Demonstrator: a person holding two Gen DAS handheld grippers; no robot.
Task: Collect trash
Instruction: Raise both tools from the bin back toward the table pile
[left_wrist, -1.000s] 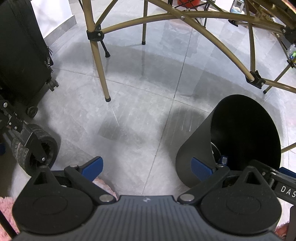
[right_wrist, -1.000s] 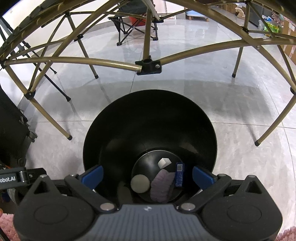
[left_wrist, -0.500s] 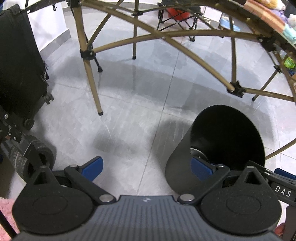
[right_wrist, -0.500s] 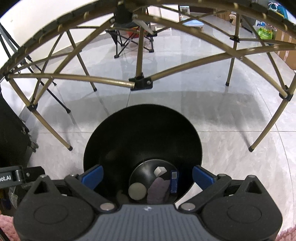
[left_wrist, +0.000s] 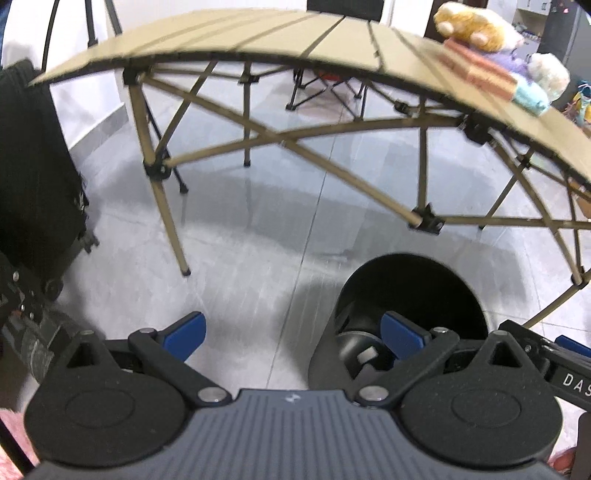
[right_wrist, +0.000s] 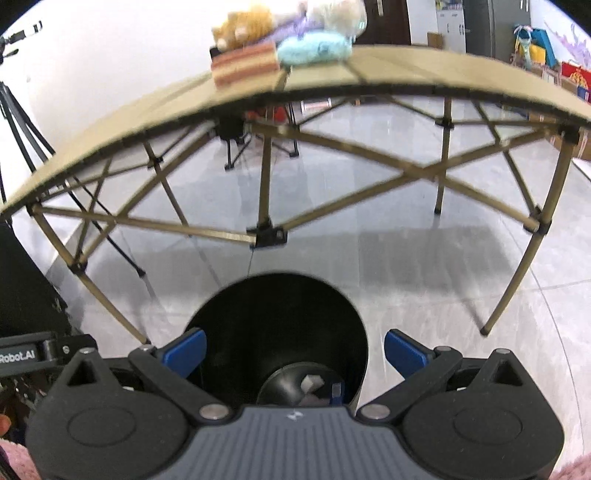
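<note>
Presently both the left gripper (left_wrist: 291, 332) and right gripper (right_wrist: 294, 346) gape wide, empty, above the black bin (right_wrist: 277, 332) on the floor. Judged step: seeking more trash on the folding table (right_wrist: 369, 70)

A tan slatted folding table (left_wrist: 332, 40) is arching across the top of the left wrist view, from ten o'clock round to three o'clock, and its crossed gold legs (left_wrist: 166, 221) are standing on the glossy grey tile floor (left_wrist: 258, 258). At one o'clock plush toys (left_wrist: 476, 22) and a striped cloth (left_wrist: 480, 68) are sitting on the tabletop. A black suitcase (left_wrist: 33, 177) is standing at nine o'clock. In the right wrist view the same toys (right_wrist: 288, 22) are showing at twelve o'clock, a folding chair (right_wrist: 258, 140) is standing behind the table legs, and colourful boxes (right_wrist: 569, 77) are lying at two o'clock.
</note>
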